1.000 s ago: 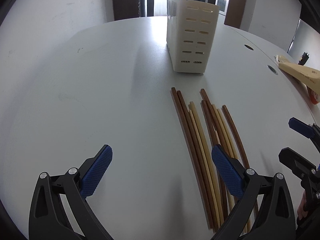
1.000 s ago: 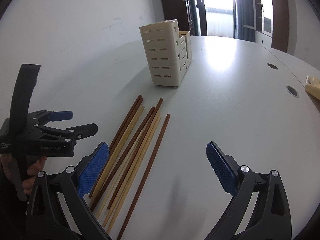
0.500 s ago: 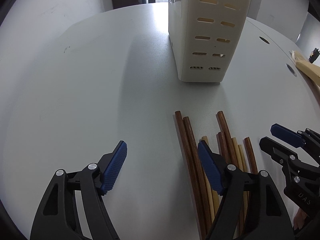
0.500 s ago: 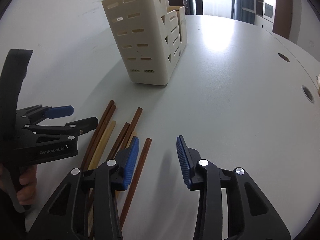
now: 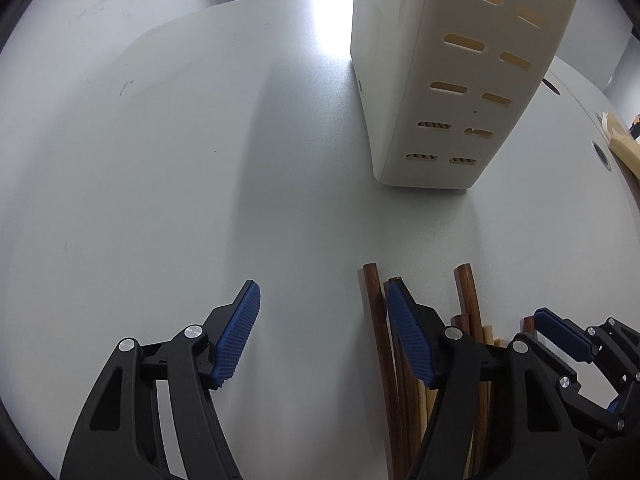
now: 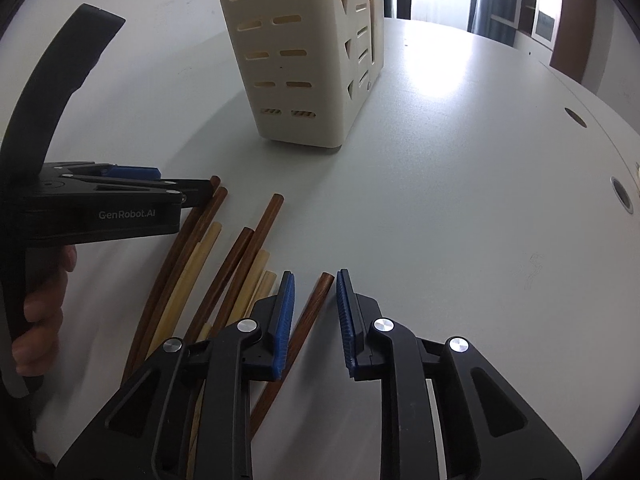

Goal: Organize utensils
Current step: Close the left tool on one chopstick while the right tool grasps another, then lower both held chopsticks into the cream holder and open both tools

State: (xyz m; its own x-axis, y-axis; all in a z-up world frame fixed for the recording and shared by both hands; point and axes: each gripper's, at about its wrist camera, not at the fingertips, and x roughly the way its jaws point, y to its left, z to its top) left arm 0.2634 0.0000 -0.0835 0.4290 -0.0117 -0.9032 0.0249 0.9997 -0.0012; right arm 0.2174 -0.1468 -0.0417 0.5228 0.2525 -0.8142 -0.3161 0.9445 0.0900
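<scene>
Closing in over half a second, the right tongs (image 6: 314, 312) are now narrowed around the far tip of the rightmost brown chopstick (image 6: 308, 316), not yet clenched on it. The left tongs (image 5: 322, 334) are held spread, grasping nothing, at the left of the chopstick pile (image 6: 208, 264). A first pick-up is judged imminent. The slotted holder (image 6: 296, 64) stands just beyond; open worktop (image 6: 460, 208) is left to the right.

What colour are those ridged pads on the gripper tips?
Blue, on black arms. The pads show best in the right wrist view.
</scene>
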